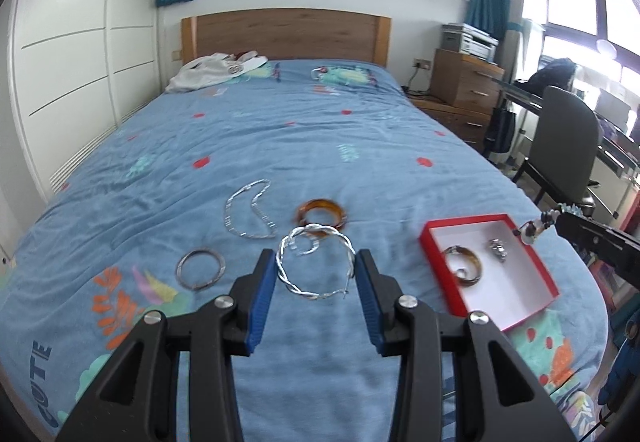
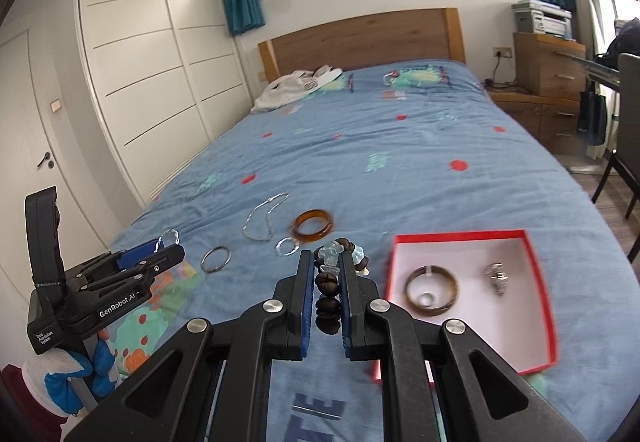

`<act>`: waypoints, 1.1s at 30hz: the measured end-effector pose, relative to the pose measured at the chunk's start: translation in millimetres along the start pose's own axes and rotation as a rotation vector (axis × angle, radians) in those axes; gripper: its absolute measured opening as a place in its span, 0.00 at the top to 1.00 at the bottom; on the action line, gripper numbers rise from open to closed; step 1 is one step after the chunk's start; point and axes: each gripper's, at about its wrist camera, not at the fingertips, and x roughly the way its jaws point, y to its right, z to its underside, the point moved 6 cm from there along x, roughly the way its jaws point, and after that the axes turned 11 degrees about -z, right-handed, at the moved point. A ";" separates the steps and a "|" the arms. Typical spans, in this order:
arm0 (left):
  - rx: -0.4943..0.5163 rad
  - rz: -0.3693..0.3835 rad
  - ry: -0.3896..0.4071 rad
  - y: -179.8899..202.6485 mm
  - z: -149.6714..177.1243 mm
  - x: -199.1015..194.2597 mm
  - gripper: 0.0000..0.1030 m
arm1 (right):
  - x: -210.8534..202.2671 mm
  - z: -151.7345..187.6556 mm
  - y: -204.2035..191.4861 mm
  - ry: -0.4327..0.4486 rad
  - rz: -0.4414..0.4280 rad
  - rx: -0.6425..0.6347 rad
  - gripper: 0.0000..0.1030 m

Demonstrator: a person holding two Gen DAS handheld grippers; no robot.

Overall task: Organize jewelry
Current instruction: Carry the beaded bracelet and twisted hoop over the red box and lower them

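My left gripper is shut on a twisted silver hoop, held above the blue bedspread; in the right wrist view the hoop sticks out from its tips. My right gripper is shut on a bracelet of dark brown and pale blue beads, left of the red box. The box holds a brown bangle, a small ring and a silver piece. On the bed lie an amber bangle, a silver chain and a grey ring bangle.
A small silver hoop lies by the amber bangle. White clothing lies near the wooden headboard. A wardrobe stands on the left. Drawers, a desk and a chair stand to the right of the bed.
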 end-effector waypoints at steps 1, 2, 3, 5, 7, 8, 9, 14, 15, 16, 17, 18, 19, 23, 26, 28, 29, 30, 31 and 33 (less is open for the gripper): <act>0.007 0.004 0.003 6.1 -2.6 -1.4 0.63 | -4.3 -1.6 3.4 0.006 0.006 0.002 0.89; 0.017 0.012 0.007 14.9 -6.1 -2.7 0.63 | -9.2 -3.2 7.2 0.012 0.013 0.005 0.89; 0.025 0.019 0.011 23.6 -9.3 -4.1 0.63 | -14.0 -4.8 11.7 0.017 0.020 0.007 0.89; 0.039 0.032 0.019 38.2 -15.8 -4.9 0.63 | -22.1 -7.6 20.7 0.024 0.032 0.012 0.89; 0.050 0.045 0.024 52.8 -21.0 -5.6 0.63 | -28.0 -9.4 30.6 0.030 0.046 0.018 0.89; 0.056 0.054 0.026 61.7 -24.0 -5.3 0.63 | -30.7 -10.4 34.9 0.032 0.051 0.020 0.89; 0.061 0.062 0.026 69.5 -26.3 -4.8 0.63 | -31.9 -11.0 39.8 0.032 0.057 0.024 0.89; 0.091 0.100 0.016 106.4 -33.3 1.7 0.63 | -37.8 -10.8 67.3 0.027 0.091 0.048 0.89; 0.097 0.104 0.013 112.0 -33.3 2.8 0.63 | -38.3 -10.2 72.0 0.024 0.097 0.051 0.89; 0.105 0.111 0.009 119.9 -33.3 5.2 0.63 | -38.3 -9.3 79.1 0.021 0.106 0.057 0.89; 0.111 0.117 0.005 125.5 -32.9 7.0 0.63 | -36.6 -9.1 84.4 0.018 0.110 0.063 0.89; 0.121 0.125 0.001 134.0 -32.8 10.0 0.63 | -35.3 -8.3 90.5 0.014 0.115 0.071 0.89; 0.129 0.130 -0.003 140.9 -32.5 12.7 0.63 | -34.5 -6.9 95.7 0.011 0.120 0.078 0.89; 0.149 0.150 -0.020 164.3 -29.8 23.1 0.63 | -28.5 0.5 115.2 -0.011 0.137 0.102 0.89; 0.160 0.165 -0.040 178.0 -25.1 32.5 0.63 | -24.4 6.9 128.8 -0.027 0.148 0.119 0.89; 0.166 0.173 -0.055 185.2 -20.7 38.7 0.63 | -22.1 11.2 137.0 -0.037 0.154 0.130 0.89; 0.170 0.177 -0.066 189.4 -17.2 42.8 0.63 | -20.0 13.7 141.9 -0.043 0.158 0.136 0.89; 0.174 0.179 -0.073 191.7 -14.4 46.1 0.63 | -17.9 16.3 146.4 -0.049 0.161 0.141 0.89; 0.179 0.183 -0.088 195.8 -9.7 51.4 0.63 | -16.2 19.4 150.2 -0.055 0.163 0.148 0.89; 0.187 0.186 -0.108 201.5 -2.5 59.2 0.63 | -12.4 23.7 157.3 -0.066 0.167 0.159 0.89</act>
